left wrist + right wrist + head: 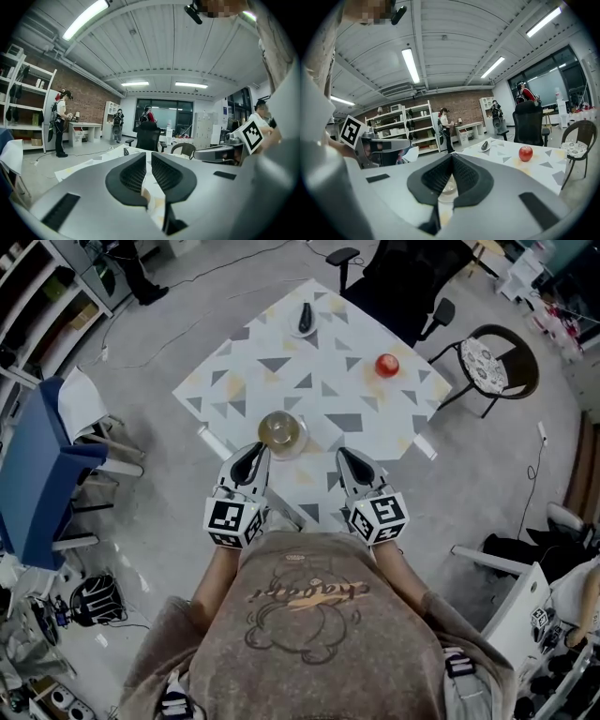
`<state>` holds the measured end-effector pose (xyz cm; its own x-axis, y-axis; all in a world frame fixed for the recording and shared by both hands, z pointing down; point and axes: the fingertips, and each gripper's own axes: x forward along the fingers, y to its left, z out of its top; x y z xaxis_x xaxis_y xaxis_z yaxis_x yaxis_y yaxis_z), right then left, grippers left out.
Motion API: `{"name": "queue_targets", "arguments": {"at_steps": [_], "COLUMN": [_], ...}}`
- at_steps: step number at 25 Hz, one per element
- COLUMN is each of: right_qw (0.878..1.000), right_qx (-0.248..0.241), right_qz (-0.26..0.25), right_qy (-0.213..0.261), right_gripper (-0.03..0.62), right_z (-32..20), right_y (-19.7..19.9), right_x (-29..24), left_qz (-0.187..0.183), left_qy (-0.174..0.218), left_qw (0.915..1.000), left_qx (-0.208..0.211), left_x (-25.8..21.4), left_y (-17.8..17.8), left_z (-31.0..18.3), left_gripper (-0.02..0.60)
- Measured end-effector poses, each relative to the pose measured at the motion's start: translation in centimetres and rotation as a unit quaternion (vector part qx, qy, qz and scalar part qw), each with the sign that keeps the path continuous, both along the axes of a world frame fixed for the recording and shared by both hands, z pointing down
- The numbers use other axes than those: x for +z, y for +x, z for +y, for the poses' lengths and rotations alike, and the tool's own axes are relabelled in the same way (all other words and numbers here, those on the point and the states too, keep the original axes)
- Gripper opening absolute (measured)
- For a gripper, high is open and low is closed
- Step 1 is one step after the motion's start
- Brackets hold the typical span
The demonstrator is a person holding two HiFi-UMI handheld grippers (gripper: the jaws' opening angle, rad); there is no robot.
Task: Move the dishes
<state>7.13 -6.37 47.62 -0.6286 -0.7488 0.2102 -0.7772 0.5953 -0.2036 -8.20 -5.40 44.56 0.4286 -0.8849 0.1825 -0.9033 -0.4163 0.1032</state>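
Glass bowl (281, 432) at the near edge of the table (361, 395), just beyond the left gripper (259, 450) and near the right gripper (344, 454), both with jaws closed on nothing; small dish (304, 321) at the far corner.

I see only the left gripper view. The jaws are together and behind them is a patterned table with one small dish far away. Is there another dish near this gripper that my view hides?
Observer: Yes. A glass bowl stands near the near edge of the table, just ahead of the left gripper, slightly to its right.
Operator: Is there something else on the table that I miss?
Observer: A red apple lies toward the far right corner, well apart from the bowl.
Operator: And are the right jaws open?
Observer: No. The right gripper has its jaws together and holds nothing.
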Motion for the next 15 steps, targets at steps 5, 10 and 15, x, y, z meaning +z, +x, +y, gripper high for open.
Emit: {"name": "queue_targets", "arguments": {"at_steps": [5,10,15], "right_qw": [1.0,1.0,1.0], "right_qx": [0.008,0.007,0.009], "right_qz": [-0.002,-0.002,0.0], "right_qy": [0.003,0.0,-0.003], "right_gripper": [0.005,0.005,0.005], "right_z": [-1.4,-2.3,-3.1], "right_y": [-0.3,-0.8,-1.0], "right_x": [0.0,0.2,0.3], "left_qz": [0.001,-0.004,-0.013], "left_qy": [0.0,-0.007,-0.015], "left_qw": [0.9999,0.9996,0.9986], "left_qx": [0.01,0.028,0.05], "left_x": [0.4,1.1,2.4], "left_y": [-0.1,0.0,0.3], "left_z": [-1.2,-2.3,-3.6], "left_gripper": [0.077,0.199,0.309]}}
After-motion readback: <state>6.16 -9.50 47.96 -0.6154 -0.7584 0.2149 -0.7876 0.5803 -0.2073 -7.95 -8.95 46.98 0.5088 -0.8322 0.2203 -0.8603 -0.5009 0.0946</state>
